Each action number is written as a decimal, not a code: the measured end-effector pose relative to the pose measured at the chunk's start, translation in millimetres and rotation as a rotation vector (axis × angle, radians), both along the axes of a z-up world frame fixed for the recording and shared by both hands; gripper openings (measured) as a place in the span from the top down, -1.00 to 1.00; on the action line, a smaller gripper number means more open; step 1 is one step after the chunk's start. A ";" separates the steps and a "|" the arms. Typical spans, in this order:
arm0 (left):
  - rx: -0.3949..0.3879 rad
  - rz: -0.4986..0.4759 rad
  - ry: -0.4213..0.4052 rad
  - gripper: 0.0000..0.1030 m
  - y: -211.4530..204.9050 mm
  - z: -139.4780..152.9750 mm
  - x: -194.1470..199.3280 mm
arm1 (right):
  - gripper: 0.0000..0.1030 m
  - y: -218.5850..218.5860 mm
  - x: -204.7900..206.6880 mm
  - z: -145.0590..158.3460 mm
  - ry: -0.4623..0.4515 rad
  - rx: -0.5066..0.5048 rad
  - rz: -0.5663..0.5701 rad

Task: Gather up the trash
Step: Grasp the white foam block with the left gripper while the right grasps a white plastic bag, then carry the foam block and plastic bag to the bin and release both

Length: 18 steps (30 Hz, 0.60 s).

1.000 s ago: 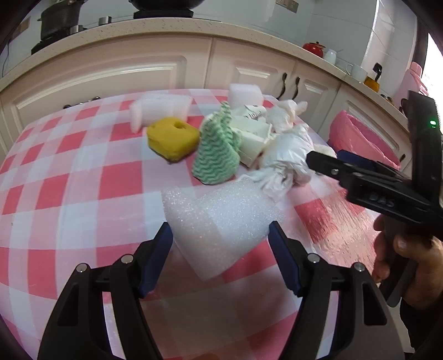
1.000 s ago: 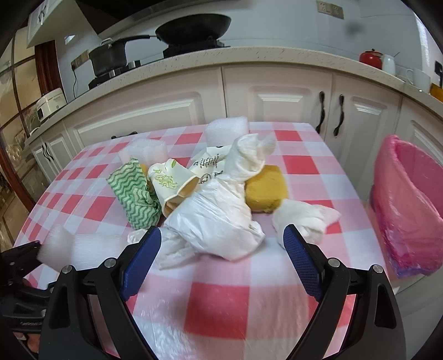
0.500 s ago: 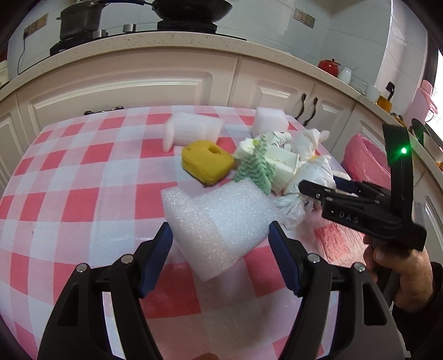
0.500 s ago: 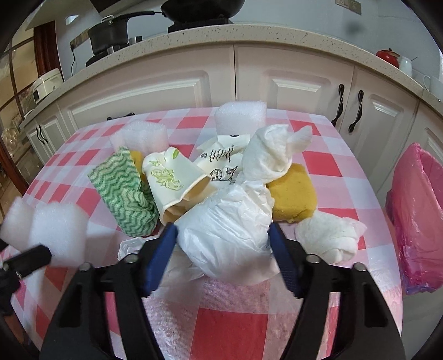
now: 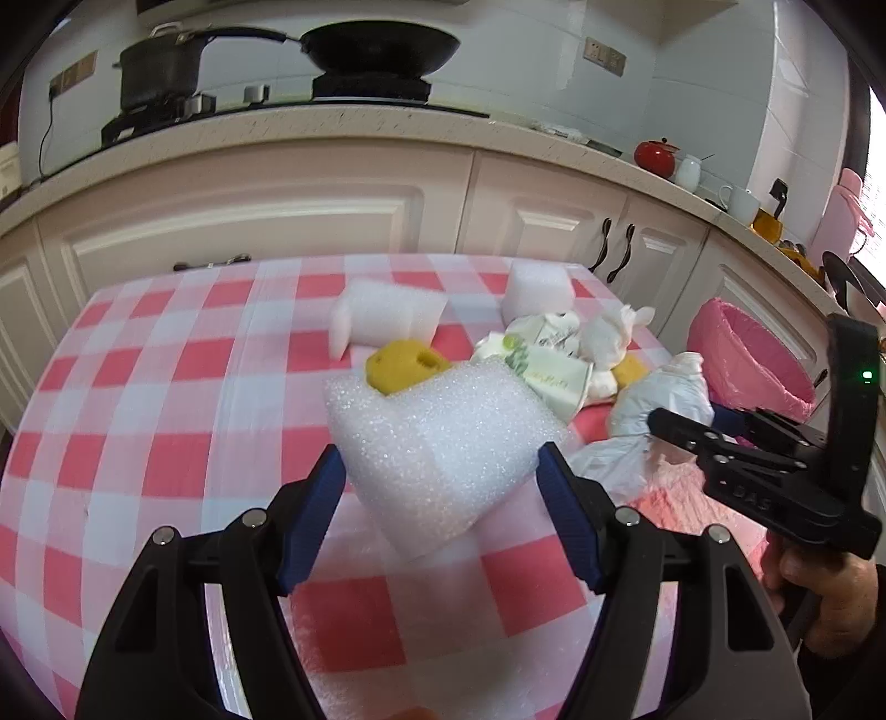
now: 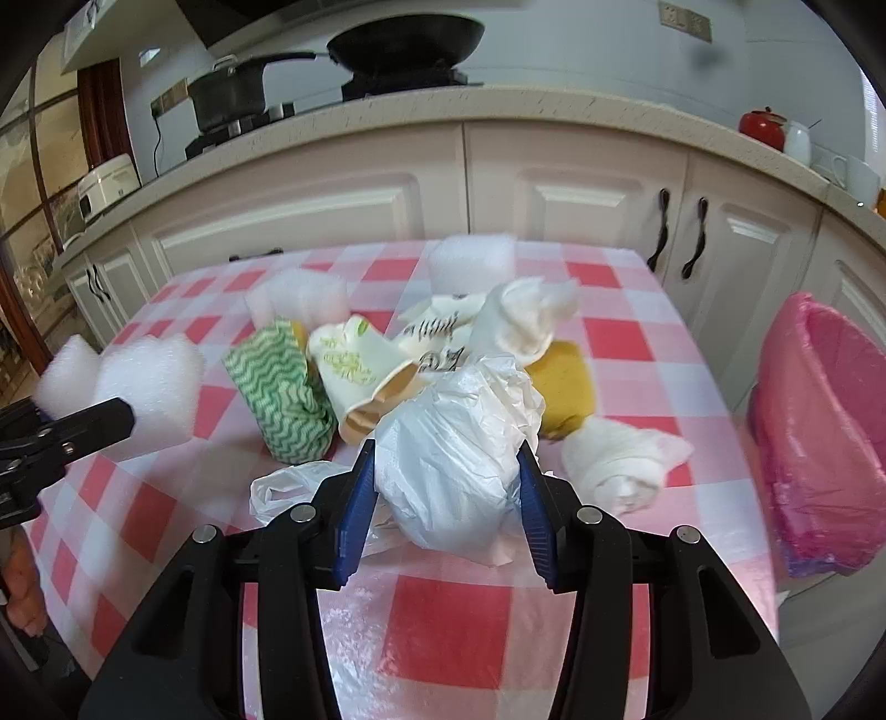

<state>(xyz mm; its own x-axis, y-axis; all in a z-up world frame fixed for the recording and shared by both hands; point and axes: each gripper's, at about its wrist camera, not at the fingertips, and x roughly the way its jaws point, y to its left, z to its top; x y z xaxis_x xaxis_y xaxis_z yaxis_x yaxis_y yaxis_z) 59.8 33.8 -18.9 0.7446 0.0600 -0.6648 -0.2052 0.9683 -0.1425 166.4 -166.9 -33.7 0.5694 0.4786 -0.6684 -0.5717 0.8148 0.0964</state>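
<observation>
My left gripper (image 5: 440, 471) is shut on a white foam block (image 5: 437, 437) and holds it above the checked table (image 5: 166, 421). The block also shows in the right wrist view (image 6: 138, 382). My right gripper (image 6: 446, 471) is shut on a crumpled white plastic bag (image 6: 454, 448) that sits at the front of the trash pile. The pile holds a green zigzag cloth (image 6: 282, 399), a paper cup (image 6: 354, 382), a yellow sponge (image 6: 562, 387), a tissue wad (image 6: 620, 459) and more foam pieces (image 5: 387, 318). A pink-lined bin (image 6: 819, 432) stands off the table's right edge.
White kitchen cabinets (image 6: 387, 194) run behind the table, with a wok (image 6: 404, 33) and a pot (image 6: 232, 94) on the counter. A second yellow sponge (image 5: 404, 365) lies behind the held foam. A red teapot (image 5: 656, 158) stands on the counter at right.
My left gripper has lifted the foam block off the table. My right gripper has moved forward and closed its fingers onto the white plastic bag.
</observation>
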 end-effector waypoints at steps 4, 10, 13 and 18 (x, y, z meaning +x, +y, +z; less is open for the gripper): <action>0.019 -0.022 -0.020 -0.33 -10.2 11.9 9.2 | 0.10 -18.9 0.6 17.9 -0.024 0.026 -0.029; 0.036 -0.056 -0.049 -0.33 -25.6 27.8 27.9 | 0.10 -49.0 6.2 40.4 -0.063 0.049 -0.074; 0.041 -0.080 -0.066 -0.33 -36.5 36.2 39.8 | 0.10 -66.3 11.7 50.4 -0.078 0.058 -0.103; 0.049 -0.135 -0.088 -0.33 -61.7 48.3 61.5 | 0.10 -95.5 22.1 60.6 -0.097 0.062 -0.156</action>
<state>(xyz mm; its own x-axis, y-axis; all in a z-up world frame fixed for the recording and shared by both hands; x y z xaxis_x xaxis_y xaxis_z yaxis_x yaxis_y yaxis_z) 121.3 -27.9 29.4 0.8032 -0.0137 -0.5955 -0.0614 0.9925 -0.1057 188.5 -262.4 26.8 0.7003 0.4179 -0.5787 -0.4481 0.8885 0.0992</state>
